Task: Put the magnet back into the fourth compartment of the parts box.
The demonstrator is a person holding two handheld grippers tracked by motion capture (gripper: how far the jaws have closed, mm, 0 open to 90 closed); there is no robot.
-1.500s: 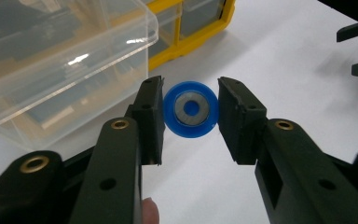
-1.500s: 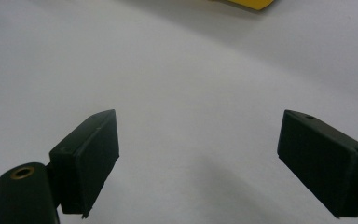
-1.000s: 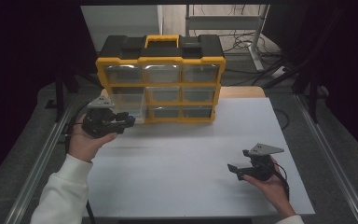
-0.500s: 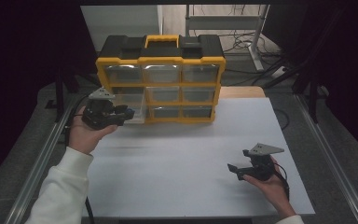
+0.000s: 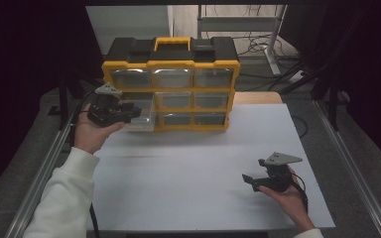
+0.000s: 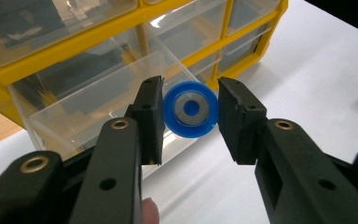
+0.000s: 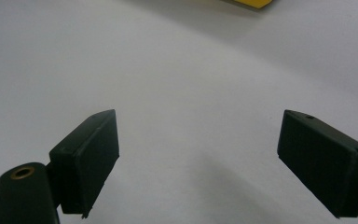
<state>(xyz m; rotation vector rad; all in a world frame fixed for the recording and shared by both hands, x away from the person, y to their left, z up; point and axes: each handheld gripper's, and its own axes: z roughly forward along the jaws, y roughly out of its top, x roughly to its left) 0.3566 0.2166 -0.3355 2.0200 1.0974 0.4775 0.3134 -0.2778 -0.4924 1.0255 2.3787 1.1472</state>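
Risk sits with the blue disc (image 6: 190, 109), pinched edge-on between the fingers (image 6: 151, 119) of the left gripper (image 5: 129, 113) and held just above the pulled-out clear drawer (image 6: 107, 105) of the yellow organiser (image 5: 171, 82). The fingers stand partly closed, their pads pressing the disc's rim from both sides. That rim is round and smooth, so a small twist of the hand could let the disc roll out of the pads, and it would likely bounce off the drawer's front wall onto the worktop (image 5: 188, 168) in front of the organiser. Letting go too near the drawer's front edge could cause the same miss. The drawer juts out from the organiser's left column, so a knock from the gripper body might push it askew or shut it partway.

Well away from the organiser, near the worktop's front right, the right gripper (image 5: 250, 179) hangs low with its fingers (image 7: 91, 154) spread wide and nothing between them.
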